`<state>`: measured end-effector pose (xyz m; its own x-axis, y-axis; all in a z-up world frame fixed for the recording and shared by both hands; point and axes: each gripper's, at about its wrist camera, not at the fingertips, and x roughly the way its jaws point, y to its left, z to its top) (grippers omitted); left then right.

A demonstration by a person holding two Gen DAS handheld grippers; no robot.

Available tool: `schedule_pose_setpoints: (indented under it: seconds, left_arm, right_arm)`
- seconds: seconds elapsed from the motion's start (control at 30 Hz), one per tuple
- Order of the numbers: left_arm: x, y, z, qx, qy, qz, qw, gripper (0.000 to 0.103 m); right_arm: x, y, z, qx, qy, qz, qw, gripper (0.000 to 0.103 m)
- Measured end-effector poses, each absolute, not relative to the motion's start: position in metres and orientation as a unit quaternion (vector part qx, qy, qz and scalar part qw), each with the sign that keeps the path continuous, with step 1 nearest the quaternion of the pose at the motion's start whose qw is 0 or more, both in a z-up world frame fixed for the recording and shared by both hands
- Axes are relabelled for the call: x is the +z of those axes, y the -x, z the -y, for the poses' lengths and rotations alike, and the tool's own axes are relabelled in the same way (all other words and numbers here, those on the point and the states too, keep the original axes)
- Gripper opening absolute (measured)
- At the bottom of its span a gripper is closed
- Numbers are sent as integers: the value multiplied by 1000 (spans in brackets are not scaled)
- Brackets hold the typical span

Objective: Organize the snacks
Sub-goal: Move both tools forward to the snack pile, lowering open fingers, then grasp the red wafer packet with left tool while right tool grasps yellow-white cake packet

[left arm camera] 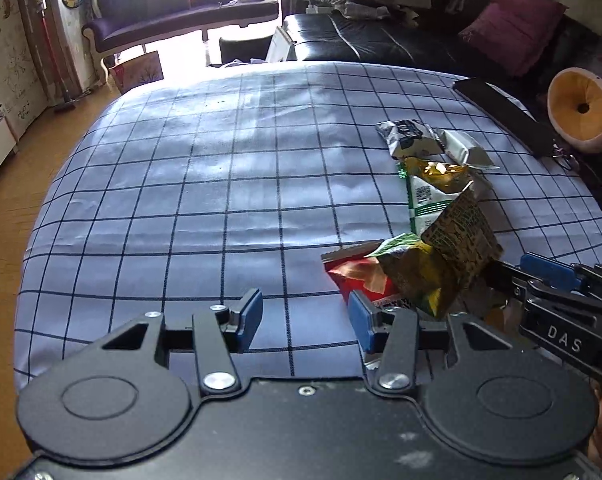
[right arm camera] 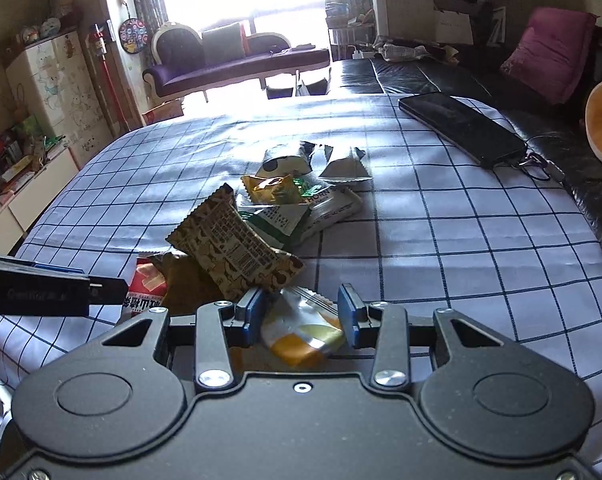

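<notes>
Snack packets [right arm camera: 289, 200] piled on right side of checked cloth [left arm camera: 221, 200] covering desk. Left hand-held gripper [left arm camera: 305, 322] low over cloth, fingers apart, nothing between them; right fingertip [left arm camera: 361, 320] just beside red packet [left arm camera: 361, 276]. Right hand-held gripper [right arm camera: 299, 314] fingers apart, silver-and-yellow packet [right arm camera: 305, 330] lying between them; contact with pads unclear. Brown printed packet [right arm camera: 237, 248] tilted up against left fingertip [right arm camera: 251, 312]. Phone [right arm camera: 461, 126] lies near far right edge of cloth, well apart from pile.
</notes>
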<state>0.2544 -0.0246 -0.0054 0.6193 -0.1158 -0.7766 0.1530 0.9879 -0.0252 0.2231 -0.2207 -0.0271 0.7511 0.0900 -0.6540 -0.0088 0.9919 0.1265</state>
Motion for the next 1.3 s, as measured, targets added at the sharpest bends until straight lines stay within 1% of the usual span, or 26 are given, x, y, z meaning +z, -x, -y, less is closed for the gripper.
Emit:
schedule_pose_setpoints:
  seconds: [0.2,0.43,0.73,0.93,1.0,1.17,1.3]
  left_arm:
    - [0,-249,29,-100,-2,-432,896,50]
    - [-7,-247,52,-98,-41,-444,890,50]
    - [-15,-263,70,-63,-28,-463,884,52]
    - [-21,-252,75,-69,-54,-446,891,57]
    - [-22,-251,72,-67,-52,-444,892,62]
    - [-22,-262,72,-59,-36,-455,888,64]
    - [-25,-273,74,-49,-41,-449,891,67]
  right_arm:
    - [-27,-217,232,15,-73,-342,937,48]
    - [-18,-200,243,16,-86,-328,941,48]
    - [-23,-189,247,25,-101,-344,933,48]
    - [-29,-190,248,29,-123,-357,926,48]
    - [-31,-189,247,33,-126,-362,923,48]
    - [-35,-188,238,29,-114,-356,927,49]
    - [-36,-188,236,27,-120,-355,927,53]
